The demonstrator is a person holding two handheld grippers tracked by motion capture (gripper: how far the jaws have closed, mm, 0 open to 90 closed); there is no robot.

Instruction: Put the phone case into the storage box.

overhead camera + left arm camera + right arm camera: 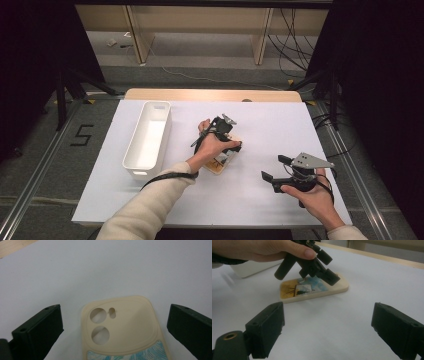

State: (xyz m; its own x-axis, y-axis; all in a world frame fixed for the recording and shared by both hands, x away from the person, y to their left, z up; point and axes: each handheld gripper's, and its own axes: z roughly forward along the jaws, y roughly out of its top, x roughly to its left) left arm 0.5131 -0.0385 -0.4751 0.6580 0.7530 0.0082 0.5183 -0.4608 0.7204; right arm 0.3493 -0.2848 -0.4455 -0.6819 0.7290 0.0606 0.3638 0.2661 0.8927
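Note:
A cream phone case (223, 163) lies flat on the white table cover, near the middle. In the left gripper view the phone case (130, 325) shows two round camera holes and a blue pattern at its near end. My left gripper (231, 142) hovers over it, open, its jaws standing wide on either side of the case's camera end (115, 307). My right gripper (275, 168) is held low at the right, open and empty (328, 307). It faces the phone case (342, 286) and the left gripper (329, 277) above it.
A long white bin (135, 165) stands left of the case; its wall (249, 268) sits behind the person's hand. The white cover (275, 120) ends at a wooden table edge (210, 95) at the back. Bare cover separates the two grippers.

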